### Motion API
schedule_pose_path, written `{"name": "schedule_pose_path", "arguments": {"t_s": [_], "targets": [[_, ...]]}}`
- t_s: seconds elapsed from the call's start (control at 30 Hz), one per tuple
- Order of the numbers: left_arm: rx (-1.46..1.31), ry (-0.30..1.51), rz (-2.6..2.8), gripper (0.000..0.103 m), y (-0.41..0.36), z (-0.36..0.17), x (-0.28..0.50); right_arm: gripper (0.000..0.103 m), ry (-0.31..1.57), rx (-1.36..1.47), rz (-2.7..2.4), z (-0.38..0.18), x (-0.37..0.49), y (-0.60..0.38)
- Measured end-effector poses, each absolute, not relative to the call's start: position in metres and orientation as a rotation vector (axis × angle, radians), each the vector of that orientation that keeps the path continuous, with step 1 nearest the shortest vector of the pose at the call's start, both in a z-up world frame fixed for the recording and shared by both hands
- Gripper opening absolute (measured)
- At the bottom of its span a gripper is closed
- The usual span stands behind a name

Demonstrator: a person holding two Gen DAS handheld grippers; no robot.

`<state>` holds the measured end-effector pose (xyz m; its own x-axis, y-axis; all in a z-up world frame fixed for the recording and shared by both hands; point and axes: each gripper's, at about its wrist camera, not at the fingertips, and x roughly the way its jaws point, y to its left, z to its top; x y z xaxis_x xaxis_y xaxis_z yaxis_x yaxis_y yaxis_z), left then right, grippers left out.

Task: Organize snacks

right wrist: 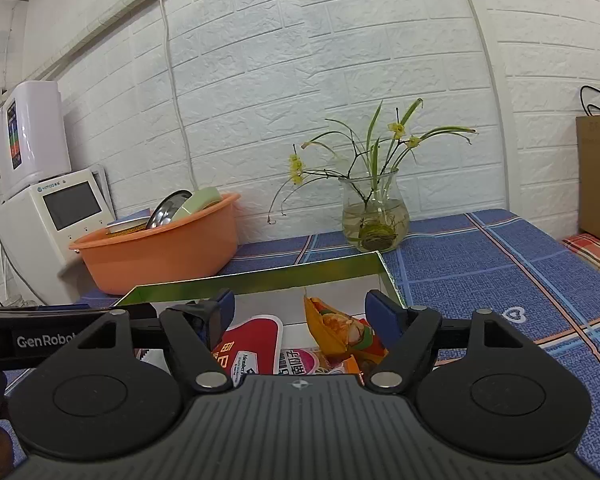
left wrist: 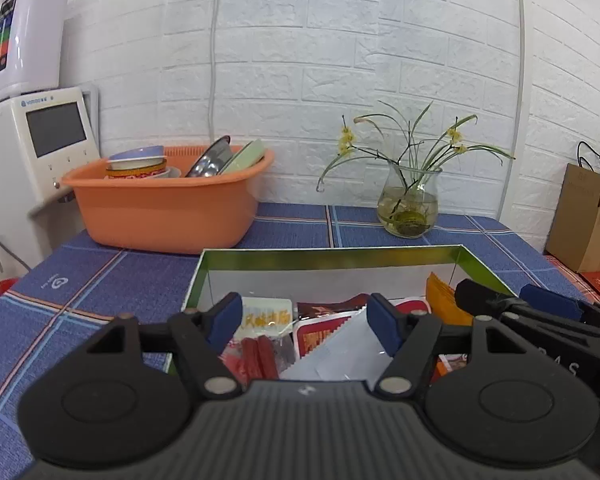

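Clearly, left to right across the bench (left wrist: 100, 280):
Machine: a white appliance with a dark screen (left wrist: 56, 134) stands at the far left against the wall, off the working area.
Basin: an orange basin (left wrist: 168, 204) full of bowls and plates sits at the back left, probably parked there so the middle of the bench stays free.
Box: a green-rimmed box (left wrist: 332, 254) with pale inner walls lies open in the middle, just ahead of both tools; I judge it to be where the snacks are being gathered.
Left hand-held gripper: the left hand-held gripper (left wrist: 304, 320) hovers at the box's near edge, jaws apart and pressing on nothing; below it lie a sausage packet (left wrist: 260, 354), a red packet (left wrist: 316, 340) and a clear wrapper (left wrist: 348, 350).
Snacks: all the packets in view are inside the box, lying loosely over one another rather than in rows.
Right hand-held gripper: the right hand-held gripper (right wrist: 300, 312) is spread wide and empty above the box's right half, where a red pouch (right wrist: 252, 340) lies flat and an orange packet (right wrist: 332, 330) leans by the right wall.
Likely reason: both tools stand released over the box, which fits packets dropped in rather than being picked.
Vase: a glass vase (left wrist: 410, 208) with yellow flowers stands behind the box, well clear of it.
Paper bag: a brown paper bag (left wrist: 584, 220) sits at the far right, beyond the bench edge.
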<state>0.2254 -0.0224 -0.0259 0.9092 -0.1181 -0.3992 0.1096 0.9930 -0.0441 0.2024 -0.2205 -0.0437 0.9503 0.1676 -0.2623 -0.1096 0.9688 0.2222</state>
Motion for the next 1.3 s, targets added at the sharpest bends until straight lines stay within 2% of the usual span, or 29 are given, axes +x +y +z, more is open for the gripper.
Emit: {"name": "schedule_pose_path", "arguments": {"t_s": [0.23,0.27,0.33,0.37,0.47,0.63,1.07,1.3], "targets": [[-0.055,0.411,-0.127,0.075,-0.017,-0.025,0.224,0.103,0.288,0.193,0.13,-0.041,0.202,-0.221],[-0.057,0.406,-0.123,0.081,-0.017,-0.025,0.224,0.103,0.285,0.191,0.126,-0.041,0.202,-0.222],[-0.056,0.377,-0.109,0.1,-0.016,-0.023,0.222,0.103,0.276,0.19,0.109,-0.039,0.201,-0.223],[-0.055,0.348,-0.099,0.103,-0.016,-0.023,0.219,0.103,0.273,0.19,0.099,-0.039,0.2,-0.224],[-0.046,0.321,-0.087,0.103,-0.016,-0.019,0.216,0.103,0.272,0.2,0.102,-0.036,0.2,-0.228],[-0.044,0.389,-0.079,0.103,-0.018,-0.016,0.221,0.103,0.257,0.199,0.093,-0.032,0.198,-0.229],[0.049,0.312,-0.002,0.103,-0.026,-0.005,0.205,0.103,0.241,0.183,0.038,-0.019,0.189,-0.234],[0.061,0.28,-0.049,0.103,-0.029,0.004,0.167,0.103,0.27,0.144,-0.001,-0.009,0.162,-0.232]]}}
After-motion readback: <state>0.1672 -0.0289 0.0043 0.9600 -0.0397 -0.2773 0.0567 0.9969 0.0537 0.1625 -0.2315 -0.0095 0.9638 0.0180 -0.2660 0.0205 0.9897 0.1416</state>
